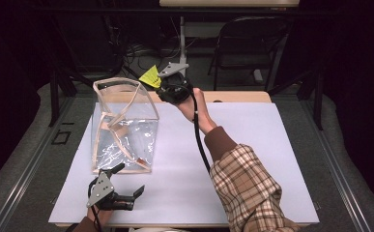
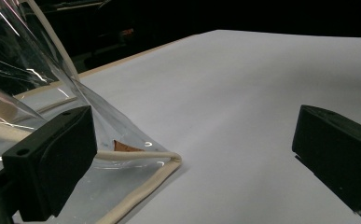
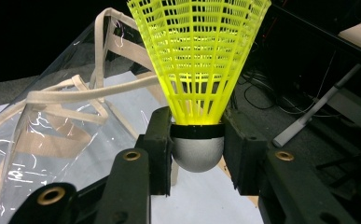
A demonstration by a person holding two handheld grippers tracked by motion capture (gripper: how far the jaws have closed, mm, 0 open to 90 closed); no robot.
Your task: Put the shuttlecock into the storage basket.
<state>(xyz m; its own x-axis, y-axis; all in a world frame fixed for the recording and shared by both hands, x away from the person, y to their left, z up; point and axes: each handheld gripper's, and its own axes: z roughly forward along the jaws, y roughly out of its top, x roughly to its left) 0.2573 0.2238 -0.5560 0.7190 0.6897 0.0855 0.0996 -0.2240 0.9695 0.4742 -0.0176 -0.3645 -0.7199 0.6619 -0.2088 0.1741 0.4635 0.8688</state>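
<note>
1. A dark room with a black chair point(image 1: 245, 43) and loose cables on the floor lies behind a table point(image 1: 252, 159) covered by a white sheet.
2. A clear plastic bag point(image 1: 124, 128) with cream trim and straps stands upright at the left of the table, its mouth open at the top.
3. The right gripper point(image 1: 167, 86) is held up over the far edge of the table, just beside the bag's upper right corner. Its jaws are clamped on the grey cork base of a yellow shuttlecock point(image 3: 197, 70), whose mesh skirt points away from the hand towards the bag's rim.
4. The left gripper point(image 1: 126, 181) rests low at the near left of the table, at the bag's near bottom edge. Its jaws stand wide apart with nothing between them; one jaw lies against the bag's trimmed bottom corner point(image 2: 169, 161), the other over bare sheet.
5. A plaid sleeve point(image 1: 245, 188) covers the right forearm.
</note>
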